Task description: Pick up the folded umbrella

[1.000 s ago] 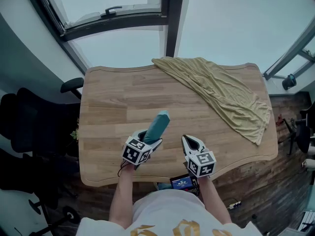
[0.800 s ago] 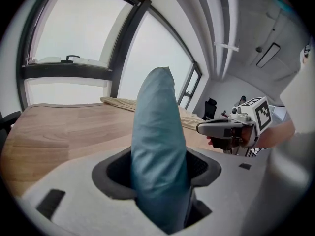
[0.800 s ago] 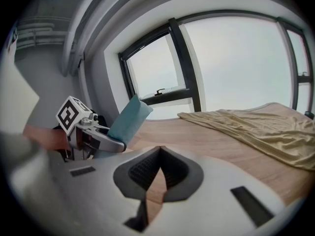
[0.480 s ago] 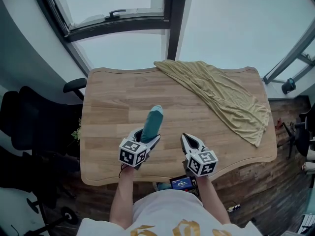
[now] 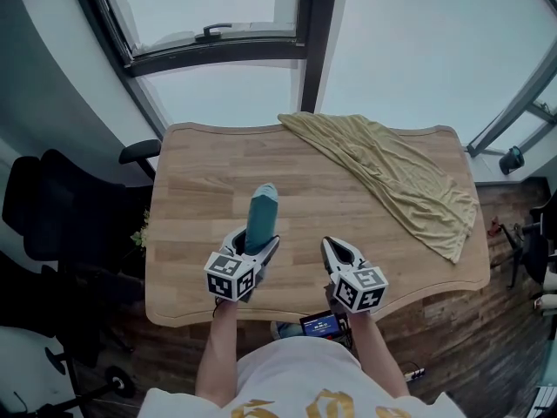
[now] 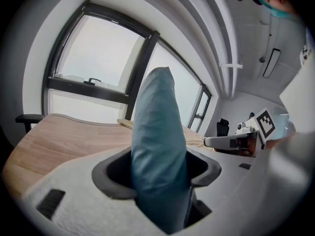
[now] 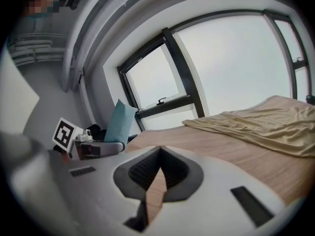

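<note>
- Fingers (image 6: 110,176) of your left gripper (image 6: 157,173) are clamped on the folded umbrella (image 6: 155,132), one dark pad pressing each side of its teal sleeve.
- Between those pads the umbrella runs forward and upward. Its rounded free end stands beyond the fingertips and clear of the table (image 6: 59,136).
- From your head camera, the left gripper (image 5: 256,240) sits over the near part of the table (image 5: 200,181). The umbrella (image 5: 259,216) points away from you, straight out of the fingers.
- Your right gripper (image 7: 158,154) has its fingers (image 7: 172,168) drawn together at the tips. Nothing is between them, and only a thin wedge of wood grain shows through the gap lower down.
- That right gripper (image 5: 331,249) hovers just to the right of the left one, apart from it and not touching the umbrella.
- Looking left from the right fingers, you see the left gripper (image 7: 98,148) side on, with the umbrella (image 7: 119,122) rising from it.
- Looking right from the left fingers, you see the right gripper (image 6: 231,141) with its marker cube.
- Behind both grippers, at the near table edge, sits a small device with a lit screen (image 5: 322,323).
- Ahead and to the right of the fingers, well apart from them, an olive cloth (image 5: 400,172) lies crumpled. It runs from the far edge of the table to the right edge.
- Left of the fingers, off the table, stands a black chair (image 5: 61,207).
- Farthest ahead, past the table, is a dark-framed window (image 5: 305,24) with a handle (image 5: 218,31).
</note>
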Motion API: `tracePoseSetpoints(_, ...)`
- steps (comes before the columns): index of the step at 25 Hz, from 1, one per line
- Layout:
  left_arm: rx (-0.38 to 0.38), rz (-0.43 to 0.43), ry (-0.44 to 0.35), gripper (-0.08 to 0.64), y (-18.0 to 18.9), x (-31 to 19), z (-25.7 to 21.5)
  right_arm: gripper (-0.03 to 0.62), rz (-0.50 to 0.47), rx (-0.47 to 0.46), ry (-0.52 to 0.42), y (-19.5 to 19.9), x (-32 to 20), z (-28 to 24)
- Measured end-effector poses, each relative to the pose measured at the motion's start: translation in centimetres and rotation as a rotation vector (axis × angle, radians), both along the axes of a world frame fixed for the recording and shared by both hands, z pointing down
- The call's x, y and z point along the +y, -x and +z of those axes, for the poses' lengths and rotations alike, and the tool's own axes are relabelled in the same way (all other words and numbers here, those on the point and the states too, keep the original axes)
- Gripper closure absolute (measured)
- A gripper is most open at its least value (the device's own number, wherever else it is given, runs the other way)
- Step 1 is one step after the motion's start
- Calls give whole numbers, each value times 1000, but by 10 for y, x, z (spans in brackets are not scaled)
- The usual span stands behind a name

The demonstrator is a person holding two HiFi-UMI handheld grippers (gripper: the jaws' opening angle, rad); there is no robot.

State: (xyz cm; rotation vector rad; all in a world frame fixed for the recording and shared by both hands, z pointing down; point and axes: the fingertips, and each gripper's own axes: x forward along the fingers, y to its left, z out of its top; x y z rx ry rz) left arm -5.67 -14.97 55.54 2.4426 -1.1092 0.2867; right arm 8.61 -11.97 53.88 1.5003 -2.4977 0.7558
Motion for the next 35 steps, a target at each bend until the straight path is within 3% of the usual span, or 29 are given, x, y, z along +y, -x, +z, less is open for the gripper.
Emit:
tracePoseSetpoints(13,20,-34,-102,272,8,14,-30,583,-25,22,-34,6,12,-11)
tracePoseSetpoints(19,25,-49,-138,272,13,24,-41,583,-50,77,-55,12,20,-12)
tracePoseSetpoints(24,65,-85,-161,272,22,33,-52,583,-86,197,-122,14,27,-19)
tracePoseSetpoints(35,71,-136,-233,272,39,59,-77,583,-88,182,-180,21,37,-37)
